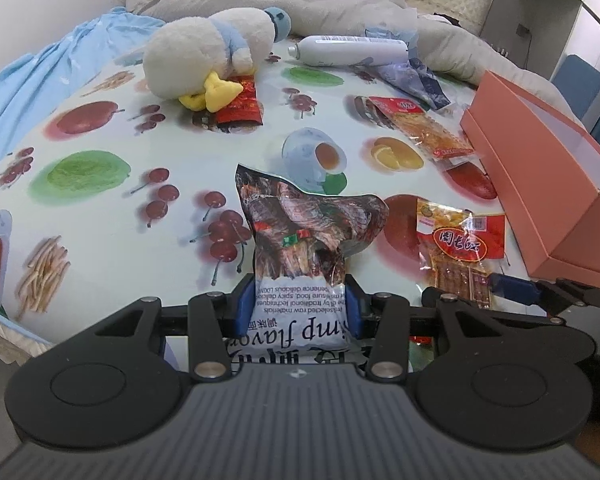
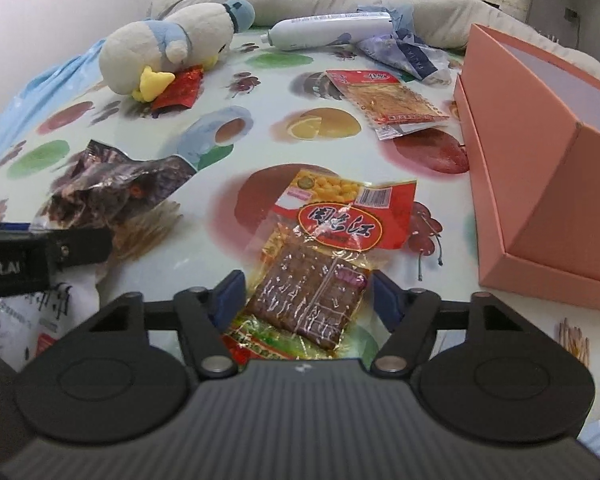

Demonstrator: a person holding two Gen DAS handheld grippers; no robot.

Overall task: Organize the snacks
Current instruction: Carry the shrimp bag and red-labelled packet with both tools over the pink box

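Snacks scattered on the fruit-print tablecloth [image 1: 100, 216]: shrimp-flavour bag [image 1: 300, 248] clamped between the left gripper [image 1: 298, 308] pads, its dark top standing up off the cloth. Red tofu packet [image 2: 328, 248] lying flat between the right gripper [image 2: 306, 300] fingers, jaws partly spread, pads not seen pressing it. Orange packet [image 2: 384, 102] farther back, beside the open pink box [image 2: 540, 184]; another red packet [image 2: 178, 90] tucked under the plush duck [image 2: 164, 46].
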